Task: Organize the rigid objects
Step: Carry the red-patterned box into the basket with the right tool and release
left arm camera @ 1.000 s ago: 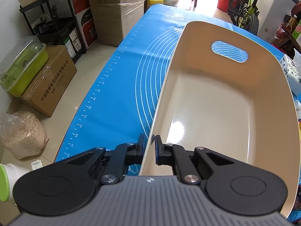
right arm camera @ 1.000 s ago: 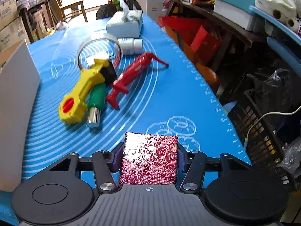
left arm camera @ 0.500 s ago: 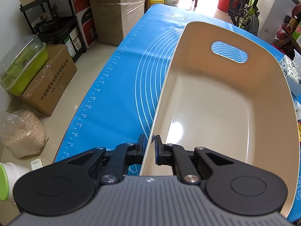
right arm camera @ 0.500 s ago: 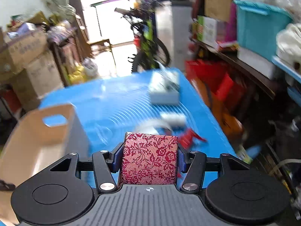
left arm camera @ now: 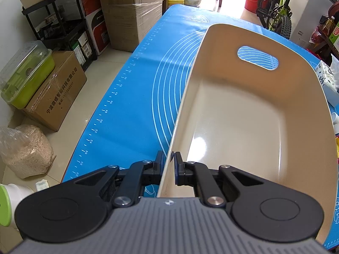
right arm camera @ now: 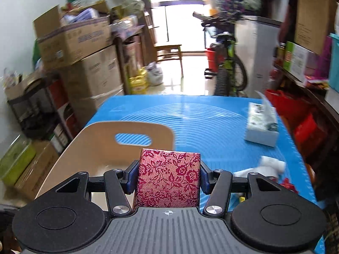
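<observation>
Two grippers, two jobs. The left gripper is clenched on the near-left rim of the beige bin, one pad inside the wall and one outside, likely to keep the bin from sliding on the blue mat. The right gripper is clamped on the red floral box, gripped by its side faces and carried above the bin's near end. The bin's floor is bare. Likely next: lower, then release inside.
</observation>
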Available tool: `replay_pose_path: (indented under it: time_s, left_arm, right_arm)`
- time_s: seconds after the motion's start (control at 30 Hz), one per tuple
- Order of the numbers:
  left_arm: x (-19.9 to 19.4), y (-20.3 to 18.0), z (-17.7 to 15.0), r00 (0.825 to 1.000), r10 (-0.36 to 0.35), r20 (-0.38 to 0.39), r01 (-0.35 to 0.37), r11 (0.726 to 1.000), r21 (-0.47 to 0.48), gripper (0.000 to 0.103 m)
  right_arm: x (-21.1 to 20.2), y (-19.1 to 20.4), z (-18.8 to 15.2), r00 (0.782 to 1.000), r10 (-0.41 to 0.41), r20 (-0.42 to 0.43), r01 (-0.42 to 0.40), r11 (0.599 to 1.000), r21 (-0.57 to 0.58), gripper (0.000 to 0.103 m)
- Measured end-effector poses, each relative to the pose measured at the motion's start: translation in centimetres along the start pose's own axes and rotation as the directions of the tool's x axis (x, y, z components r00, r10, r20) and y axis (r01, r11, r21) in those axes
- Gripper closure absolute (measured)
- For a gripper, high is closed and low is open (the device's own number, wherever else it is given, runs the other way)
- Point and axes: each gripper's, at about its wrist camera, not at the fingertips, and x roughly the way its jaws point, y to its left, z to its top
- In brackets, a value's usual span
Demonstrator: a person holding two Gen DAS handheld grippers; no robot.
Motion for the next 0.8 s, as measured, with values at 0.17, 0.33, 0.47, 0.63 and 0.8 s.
replay_pose_path:
  time_s: [0.17, 0.33, 0.47, 0.63, 0.8]
  left_arm:
    - [0.0, 0.0, 0.0, 1.0, 0.0, 0.0, 0.0, 1.0, 0.001, 0.092]
    - [-0.1, 0.0, 0.0, 1.0, -0.004, 0.001, 0.004, 1.0, 0.003, 0.092]
    - [-0.1, 0.0, 0.0, 1.0, -0.003, 0.0, 0.003, 1.0, 0.003, 0.092]
    - [-0.2, 0.0, 0.1, 1.0, -0.003, 0.006, 0.003, 1.0, 0.008, 0.093]
    - [-0.1, -0.1, 0.2, 1.0, 0.0, 0.004, 0.0, 1.0, 0.009, 0.092]
  right_arm:
    - [1.4, 3.1, -1.2, 0.998, 0.032, -0.048, -0.036, 0.996, -0.08, 0.043]
    - [2.9, 4.5, -2.6, 0.99, 0.041, -0.135, -0.059, 0.989, -0.134, 0.043]
    - [4.2, 5.2, -3.5, 0.976, 0.029, -0.214, -0.067, 0.983, -0.171, 0.043]
    - [4.2, 6.5, -4.5, 0.973, 0.018, -0.228, -0.077, 0.965, -0.251, 0.043]
    - [4.0, 6.3, -4.0, 0.973, 0.038, -0.226, -0.089, 0.971, -0.222, 0.037]
